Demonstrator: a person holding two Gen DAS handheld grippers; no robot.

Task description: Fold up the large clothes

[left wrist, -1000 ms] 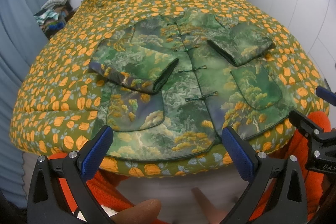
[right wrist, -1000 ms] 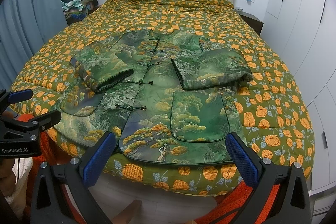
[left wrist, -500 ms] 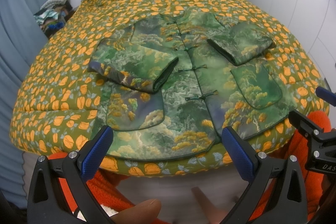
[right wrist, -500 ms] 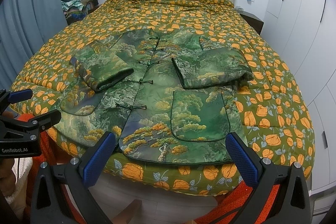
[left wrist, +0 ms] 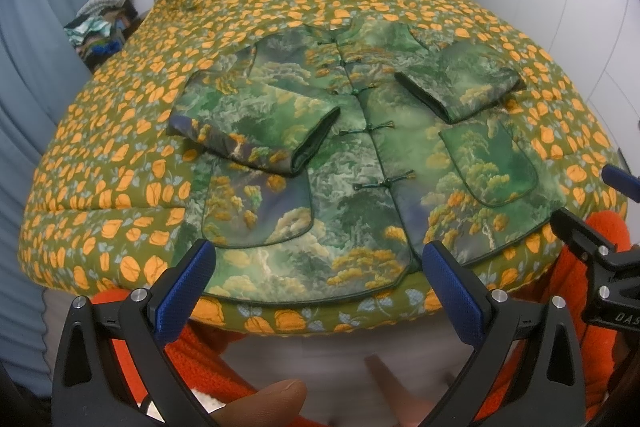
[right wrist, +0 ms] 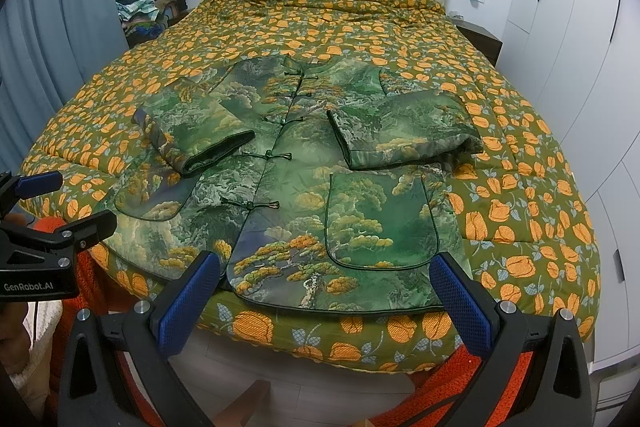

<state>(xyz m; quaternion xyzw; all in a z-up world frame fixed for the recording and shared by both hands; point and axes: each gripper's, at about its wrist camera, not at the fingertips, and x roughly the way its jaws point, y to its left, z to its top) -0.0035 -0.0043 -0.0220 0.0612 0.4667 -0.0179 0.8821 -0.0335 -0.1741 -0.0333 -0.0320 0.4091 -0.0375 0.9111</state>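
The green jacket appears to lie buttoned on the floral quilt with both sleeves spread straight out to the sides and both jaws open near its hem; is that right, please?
Not quite: the sleeves are not spread out. In the right wrist view, both sleeves of the green jacket are folded inward across its front. The rest holds: it lies buttoned on the floral quilt, with jaws of the right gripper and left gripper open near the hem.

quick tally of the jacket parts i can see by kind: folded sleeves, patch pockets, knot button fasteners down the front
Folded-in sleeves of the green landscape-print jacket: 2
Rounded patch pockets: 2
Dark green knot button fasteners: 6, counted in the right wrist view, first at the collar
Total: 10
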